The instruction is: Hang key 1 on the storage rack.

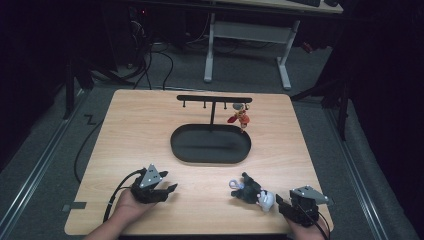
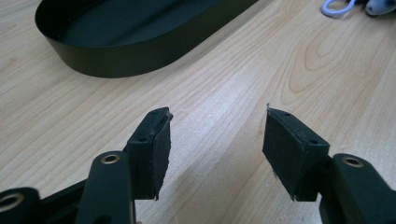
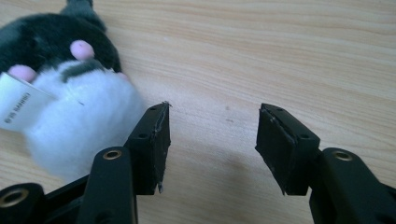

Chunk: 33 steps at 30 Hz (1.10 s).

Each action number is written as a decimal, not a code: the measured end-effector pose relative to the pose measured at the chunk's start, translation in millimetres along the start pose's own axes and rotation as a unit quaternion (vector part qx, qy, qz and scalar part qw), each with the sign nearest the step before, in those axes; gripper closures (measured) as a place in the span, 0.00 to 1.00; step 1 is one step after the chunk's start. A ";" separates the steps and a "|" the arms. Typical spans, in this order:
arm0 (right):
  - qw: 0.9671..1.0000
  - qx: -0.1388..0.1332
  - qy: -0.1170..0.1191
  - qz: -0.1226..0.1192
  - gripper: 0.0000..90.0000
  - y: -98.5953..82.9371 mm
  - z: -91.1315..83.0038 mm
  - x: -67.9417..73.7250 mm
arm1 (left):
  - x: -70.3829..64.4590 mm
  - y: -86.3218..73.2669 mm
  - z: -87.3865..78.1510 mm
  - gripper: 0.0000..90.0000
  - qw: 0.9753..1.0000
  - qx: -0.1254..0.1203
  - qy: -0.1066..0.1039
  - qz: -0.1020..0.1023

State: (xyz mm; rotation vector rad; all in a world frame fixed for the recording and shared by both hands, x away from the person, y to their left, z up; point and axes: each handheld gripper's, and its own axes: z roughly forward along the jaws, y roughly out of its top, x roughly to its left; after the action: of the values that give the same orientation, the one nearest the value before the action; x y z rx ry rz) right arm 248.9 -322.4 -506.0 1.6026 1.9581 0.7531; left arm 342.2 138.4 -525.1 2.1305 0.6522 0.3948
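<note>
A dark grey and white plush toy (image 1: 252, 193) with a pale ring (image 1: 235, 184) lies on the wooden table near the front right. Up close, the plush toy (image 3: 70, 88) shows pink paws and a white tag. My right gripper (image 1: 281, 203) is open just right of it, and its jaws (image 3: 212, 140) hold nothing. At the front left my left gripper (image 1: 169, 191) rests open over bare wood, also seen as the left gripper (image 2: 217, 140). A black oval tray (image 1: 210, 143) with a hook stand (image 1: 214, 100) sits mid-table; a small red and orange figure (image 1: 241, 117) hangs from the stand.
The tray's rim (image 2: 140, 60) lies ahead of the left gripper, with the pale ring (image 2: 337, 7) at far right. A white-legged desk (image 1: 247, 35) stands beyond the table on dark floor. Cables (image 1: 82, 150) trail off the table's left side.
</note>
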 end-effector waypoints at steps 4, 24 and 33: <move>1.000 0.020 0.008 0.000 0.49 0.7 -1.5 -3.7 | 0.0 0.1 -0.3 0.47 1.000 -0.002 -0.001 -0.001; 0.987 0.144 0.011 -0.075 0.47 29.3 -1.2 -4.1 | -1.9 0.1 0.4 0.46 1.000 0.000 -0.006 -0.001; 0.974 0.206 0.021 -0.089 0.45 40.6 -5.3 -5.6 | -4.1 -0.1 0.8 0.46 1.000 0.005 -0.006 0.005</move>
State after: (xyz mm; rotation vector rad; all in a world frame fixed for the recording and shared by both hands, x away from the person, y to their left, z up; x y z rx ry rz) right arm 275.0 -322.1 -474.0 1.6115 2.3660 0.3240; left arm 339.2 135.6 -525.8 2.1450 0.6388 0.3831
